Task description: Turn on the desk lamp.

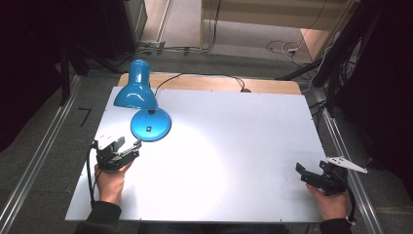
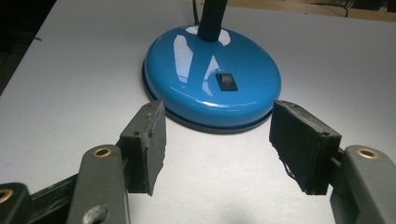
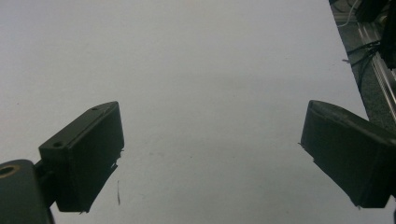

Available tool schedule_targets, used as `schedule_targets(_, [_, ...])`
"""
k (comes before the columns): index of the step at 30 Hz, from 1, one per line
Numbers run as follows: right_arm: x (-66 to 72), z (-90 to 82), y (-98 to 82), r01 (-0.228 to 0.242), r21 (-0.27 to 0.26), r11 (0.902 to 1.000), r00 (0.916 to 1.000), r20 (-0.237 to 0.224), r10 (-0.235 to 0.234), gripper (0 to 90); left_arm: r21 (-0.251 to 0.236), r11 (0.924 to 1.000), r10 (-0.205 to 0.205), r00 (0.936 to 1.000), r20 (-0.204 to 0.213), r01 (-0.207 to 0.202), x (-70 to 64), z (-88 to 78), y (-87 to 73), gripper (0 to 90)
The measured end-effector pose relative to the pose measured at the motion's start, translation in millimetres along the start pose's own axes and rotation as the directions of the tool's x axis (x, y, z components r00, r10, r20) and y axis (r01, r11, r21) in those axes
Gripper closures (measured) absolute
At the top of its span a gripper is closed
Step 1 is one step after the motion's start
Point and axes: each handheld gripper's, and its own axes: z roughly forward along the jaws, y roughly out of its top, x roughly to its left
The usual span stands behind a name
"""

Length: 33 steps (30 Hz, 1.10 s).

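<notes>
Item: glossy blue metal desk lamp (image 1: 144, 105), near table's far left corner; left hand-held gripper (image 2: 217, 151) released, jaws astride its round base (image 2: 212, 77), ungripped; risk: closing on sloped dome may slip, tipping lamp.

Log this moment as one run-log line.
left gripper: jaws open, just short of lamp base | right gripper: jaws open, nothing between | lamp: lit, upright

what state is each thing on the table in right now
desk lamp: lit, upright, shade tipped down over the table
lamp switch: rocker on the blue base, position unclear
left gripper: open, fingers just short of the base, not touching
right gripper: open, nothing between its fingers
</notes>
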Motion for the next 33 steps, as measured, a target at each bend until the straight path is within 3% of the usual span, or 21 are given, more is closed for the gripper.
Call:
schedule_targets(17, [-0.2, -0.2, 0.0, 0.000, 0.000, 1.0000, 1.0000, -0.002, 0.000, 4.5, -0.001, 1.0000, 0.004, 1.0000, 0.004, -0.004, -0.7, -20.6, -11.5, 37.3])
schedule_targets(30, [0.3, -0.5, -0.2, 0.000, 0.000, 1.0000, 1.0000, -0.001, 0.000, 4.5, 0.013, 0.9999, 0.009, 0.9998, -0.020, -0.009, 3.9, -33.7, -25.6, 33.8])
schedule_targets(33, [0.0, -2.1, 0.1, -0.001, -0.005, 1.0000, 1.0000, 0.006, 0.001, 4.5, 0.019, 0.9987, -0.046, 0.9988, -0.017, 0.047, 7.8, -32.2, -30.7, 27.5])
